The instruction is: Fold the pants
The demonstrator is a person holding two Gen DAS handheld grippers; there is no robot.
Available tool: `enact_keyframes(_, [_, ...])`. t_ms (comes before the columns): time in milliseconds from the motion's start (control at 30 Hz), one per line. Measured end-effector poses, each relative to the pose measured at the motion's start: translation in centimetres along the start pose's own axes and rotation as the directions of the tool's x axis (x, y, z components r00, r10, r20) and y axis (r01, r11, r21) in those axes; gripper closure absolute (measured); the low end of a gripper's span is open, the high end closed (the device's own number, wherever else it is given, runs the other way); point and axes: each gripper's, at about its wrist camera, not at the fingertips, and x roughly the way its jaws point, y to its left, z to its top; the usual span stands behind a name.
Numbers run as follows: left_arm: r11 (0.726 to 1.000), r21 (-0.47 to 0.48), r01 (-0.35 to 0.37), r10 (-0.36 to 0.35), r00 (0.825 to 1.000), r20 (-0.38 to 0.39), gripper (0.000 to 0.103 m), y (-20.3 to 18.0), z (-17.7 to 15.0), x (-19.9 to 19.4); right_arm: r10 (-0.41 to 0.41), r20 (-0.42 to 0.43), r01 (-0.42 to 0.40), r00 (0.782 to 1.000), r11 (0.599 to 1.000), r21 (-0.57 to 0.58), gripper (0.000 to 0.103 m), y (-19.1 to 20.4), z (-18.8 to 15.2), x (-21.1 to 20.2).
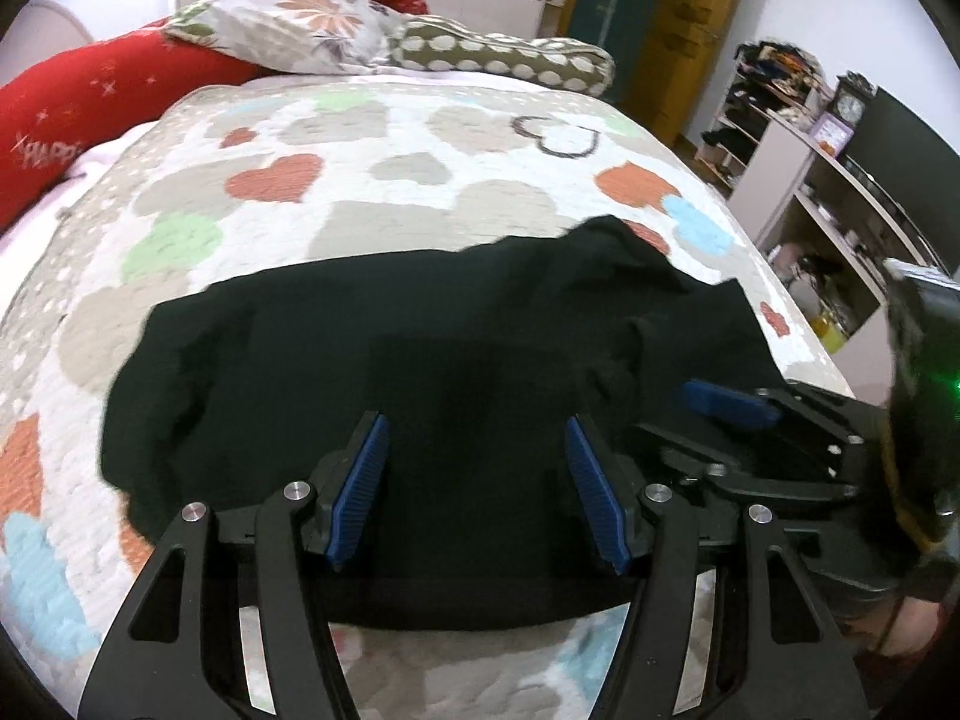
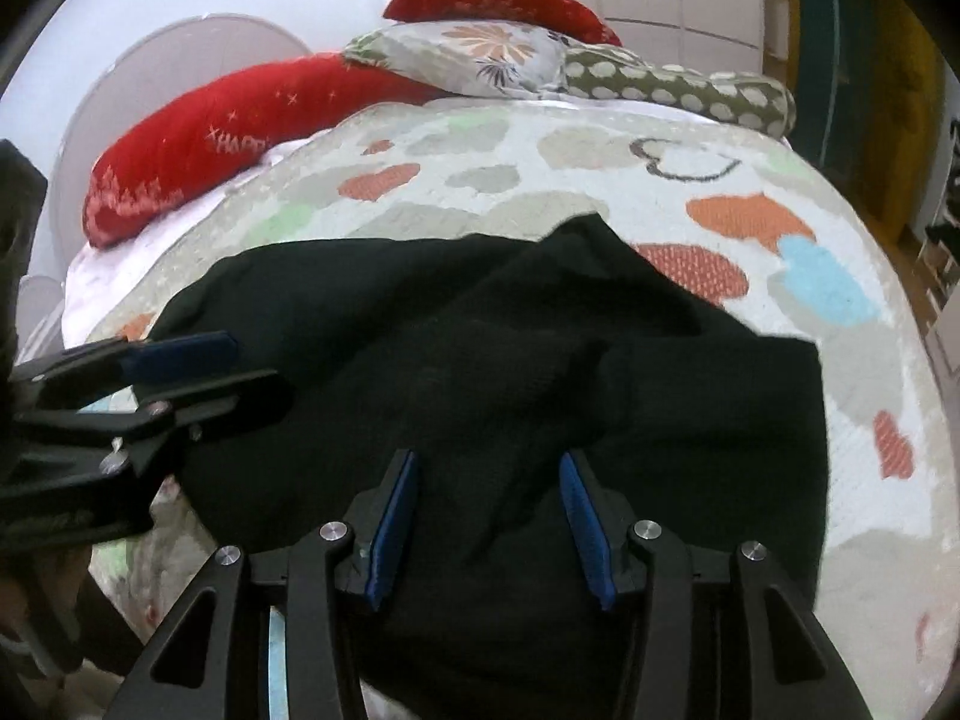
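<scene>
The black pants (image 1: 372,360) lie folded in a wide bundle on the heart-patterned quilt (image 1: 360,192); they also fill the middle of the right wrist view (image 2: 480,348). My left gripper (image 1: 477,438) is open and empty, its blue pads (image 1: 360,480) hovering over the pants' near edge. My right gripper (image 2: 489,477) is open and empty over the pants' near right part. The right gripper also shows at the right of the left wrist view (image 1: 729,402), and the left gripper at the left of the right wrist view (image 2: 180,354). A rumpled flap (image 2: 588,252) sticks out at the far edge.
Red pillows (image 2: 198,144) and floral and dotted pillows (image 2: 480,60) lie at the head of the bed. Shelves with clutter (image 1: 798,180) stand to the right of the bed. The quilt's near edge (image 1: 480,660) drops off just below the grippers.
</scene>
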Motion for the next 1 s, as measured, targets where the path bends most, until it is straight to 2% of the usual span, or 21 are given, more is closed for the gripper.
enact_keyframes(133, [0.999,-0.043,-0.009,0.009,1.0,0.012,0.042,1.7,-0.3,-0.7,0.002,0.028,-0.002,1.0,1.0,0.009,0.056,0.2,-0.3,-1.6])
enact_keyframes(267, [0.996,-0.087,-0.01,0.012,1.0,0.02,0.042,2.9,-0.5,-1.2,0.017,-0.018,-0.017,1.0,0.999,0.033,0.055,0.0,-1.3,-0.4])
enact_keyframes(367, [0.994,-0.105,-0.011,0.013,1.0,0.023,0.042,3.6,-0.7,-1.7,0.012,-0.016,-0.012,1.0,0.999,0.042,0.055,0.1,-1.0,-0.5])
enact_keyframes(467, [0.991,-0.136,0.002,0.001,1.0,0.023,0.042,4.6,-1.0,-2.2,0.048,0.008,-0.049,0.999,0.998,0.037,0.055,0.6,0.4,-1.4])
enact_keyframes(533, [0.982,-0.188,0.021,-0.013,0.999,0.044,0.042,6.1,-1.3,-3.1,0.085,0.027,-0.085,0.996,0.996,0.027,0.054,1.2,1.5,-1.5])
enact_keyframes(600, [0.971,-0.24,0.026,-0.013,0.998,0.059,0.032,7.5,-1.8,-3.9,0.136,0.05,-0.138,0.989,0.99,0.031,0.053,1.7,2.6,-1.3])
enact_keyframes(700, [0.949,-0.314,0.043,-0.02,0.997,0.078,0.032,9.7,-2.7,-4.9,0.207,0.053,-0.209,0.977,0.977,0.044,0.053,2.7,4.0,0.1])
enact_keyframes(767, [0.939,-0.343,0.008,0.014,0.998,0.061,0.032,10.4,-3.4,-5.1,0.24,0.04,-0.241,0.97,0.97,0.03,0.053,3.7,5.4,1.3])
enact_keyframes(867, [0.932,-0.362,0.014,0.004,0.999,0.05,0.032,10.9,-4.1,-5.3,0.261,0.032,-0.262,0.965,0.965,0.005,0.053,5.1,7.1,2.7])
enact_keyframes(933, [0.928,-0.372,-0.018,0.034,0.999,0.037,0.032,11.0,-4.3,-5.0,0.278,0.013,-0.278,0.961,0.961,-0.009,0.052,6.0,8.2,3.9])
enact_keyframes(1000, [0.924,-0.382,-0.024,0.035,0.999,0.022,0.032,11.2,-4.4,-4.5,0.287,-0.001,-0.287,0.958,0.958,-0.026,0.052,6.6,8.9,4.9])
